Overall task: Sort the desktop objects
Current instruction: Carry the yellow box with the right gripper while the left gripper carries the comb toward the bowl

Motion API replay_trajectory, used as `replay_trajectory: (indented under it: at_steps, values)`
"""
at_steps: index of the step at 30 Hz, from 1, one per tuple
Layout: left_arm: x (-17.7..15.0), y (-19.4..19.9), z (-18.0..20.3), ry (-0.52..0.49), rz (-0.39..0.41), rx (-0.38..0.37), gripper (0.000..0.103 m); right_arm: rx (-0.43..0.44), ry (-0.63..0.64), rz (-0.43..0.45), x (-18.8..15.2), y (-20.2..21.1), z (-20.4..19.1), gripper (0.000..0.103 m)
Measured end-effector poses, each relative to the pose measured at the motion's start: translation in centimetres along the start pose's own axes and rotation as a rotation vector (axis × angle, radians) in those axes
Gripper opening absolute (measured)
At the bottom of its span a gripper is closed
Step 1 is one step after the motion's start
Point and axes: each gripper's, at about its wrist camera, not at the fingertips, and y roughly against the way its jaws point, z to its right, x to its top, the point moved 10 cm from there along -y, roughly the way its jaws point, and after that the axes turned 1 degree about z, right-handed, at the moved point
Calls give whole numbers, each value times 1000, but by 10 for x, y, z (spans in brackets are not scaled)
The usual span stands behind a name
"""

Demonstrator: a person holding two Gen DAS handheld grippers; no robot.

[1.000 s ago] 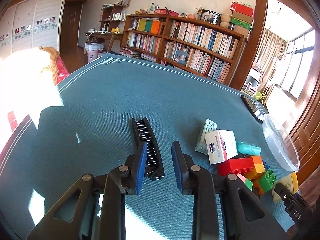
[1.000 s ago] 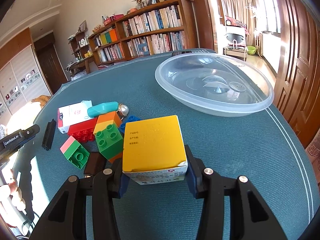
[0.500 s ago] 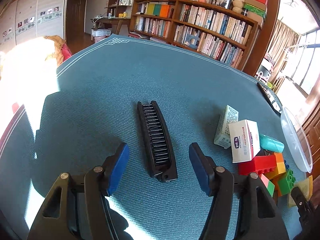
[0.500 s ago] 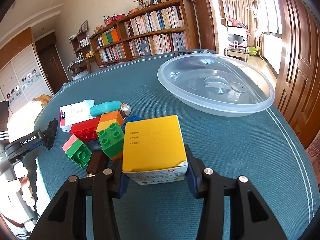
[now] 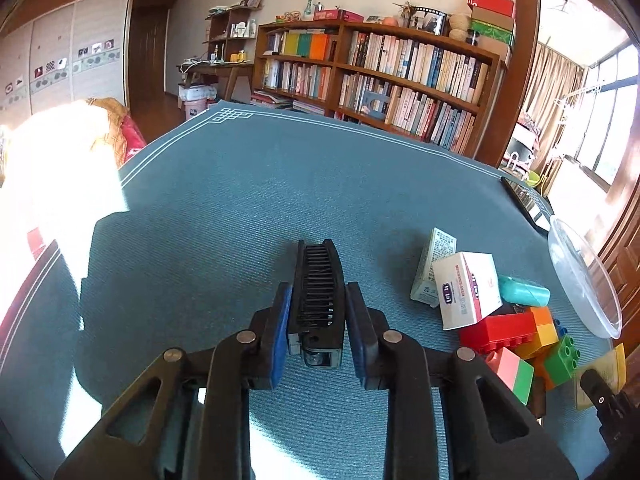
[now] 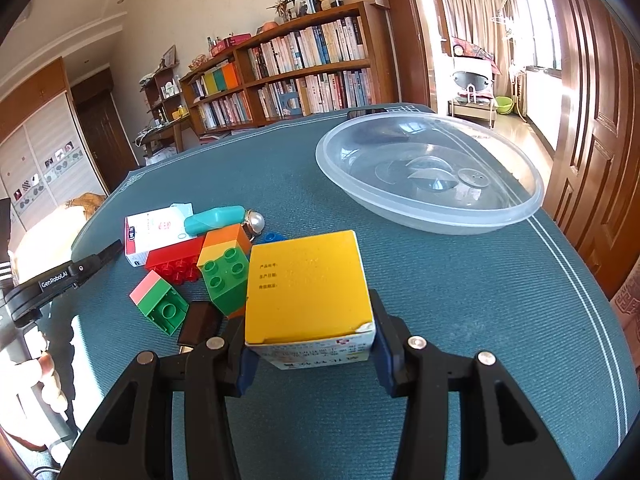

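In the left wrist view, the left gripper (image 5: 316,312) is pointing down at the teal ribbed tablecloth (image 5: 248,208), and its blue-padded jaws have just been closing, so that they are now pressing on both sides of the near end of a black folding comb with plastic teeth (image 5: 319,284), which is stretching away toward twelve o'clock while lying on the cloth. At three o'clock a white cardboard box with red and purple print (image 5: 468,294) is leaning beside a smaller white printed carton (image 5: 434,268), with a teal plastic cylinder (image 5: 524,290) just behind it and a red plastic building brick (image 5: 496,330) at four o'clock, touching a heap of orange, green and pink bricks. At the right edge, the rim of a clear plastic bowl (image 5: 584,276) is showing. In the right wrist view, the right gripper (image 6: 310,344) is clamping a yellow-topped cardboard box (image 6: 308,288) between its pads, holding it at centre, slightly above the cloth as far as can be told. At one o'clock the clear bowl (image 6: 432,216) is resting on the table, well apart. At ten o'clock a green two-by-two brick (image 6: 226,276) is sitting just beside the box, with a pink-and-green brick (image 6: 158,304) at nine o'clock and a small dark brown block (image 6: 198,320) near it.
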Motion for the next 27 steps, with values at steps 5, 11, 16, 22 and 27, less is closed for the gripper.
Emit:
replay_trajectory:
  at_steps: [5, 11, 16, 22, 27]
  values:
    - [8, 14, 15, -30, 42, -39, 29, -10, 5, 24, 6, 10, 3, 51]
    - [8, 25, 27, -53, 54, -71, 29, -16, -22, 40, 19, 22, 14, 51]
    - [10, 29, 41, -52, 51, -104, 29, -44, -11, 72, 38, 34, 26, 51]
    - [11, 36, 54, -72, 44, -129, 29, -101, 2, 117, 65, 34, 43, 51]
    - [12, 42, 66, -100, 43, -144, 29, -109, -33, 104, 83, 12, 55, 51]
